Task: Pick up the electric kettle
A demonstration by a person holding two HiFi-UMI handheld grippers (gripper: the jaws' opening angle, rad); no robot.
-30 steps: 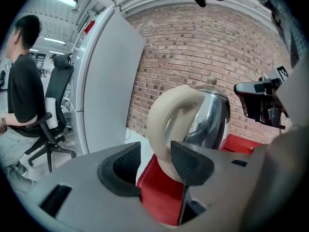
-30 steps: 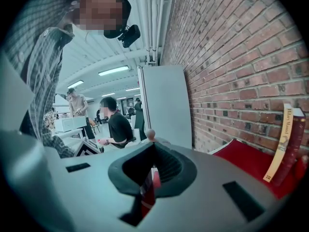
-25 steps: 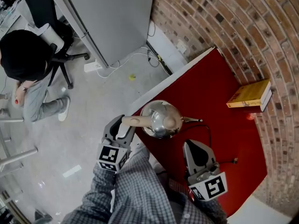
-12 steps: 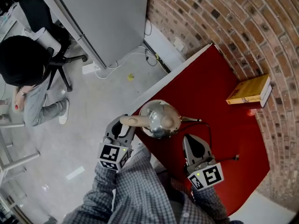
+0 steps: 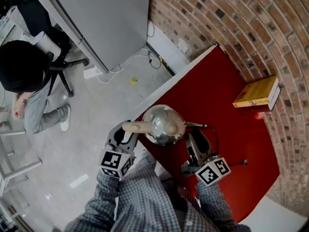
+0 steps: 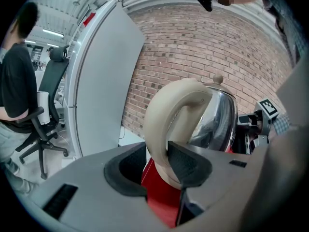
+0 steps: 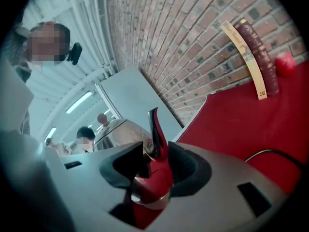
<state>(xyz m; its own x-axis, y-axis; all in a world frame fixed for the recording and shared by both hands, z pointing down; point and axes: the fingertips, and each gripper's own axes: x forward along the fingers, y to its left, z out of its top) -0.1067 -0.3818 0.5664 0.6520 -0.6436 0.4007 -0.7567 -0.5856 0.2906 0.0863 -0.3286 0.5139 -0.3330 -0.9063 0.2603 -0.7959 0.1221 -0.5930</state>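
The steel electric kettle stands at the near left edge of the red table. Its cream handle juts left over the edge. My left gripper is shut on that handle, which fills the gap between both pads in the left gripper view. My right gripper is rolled on its side just right of the kettle. Its jaws are opening, and the thin spout stands between them with a gap on the left. The kettle body shows behind.
A yellow book leans on the brick wall at the table's far right, with a small red object beside it. A black cable trails across the red top. On the floor to the left are a grey cabinet and a seated person.
My right gripper has moved in toward the kettle and rolled onto its side, and its jaws now stand either side of the spout. The left gripper has stayed at the handle.
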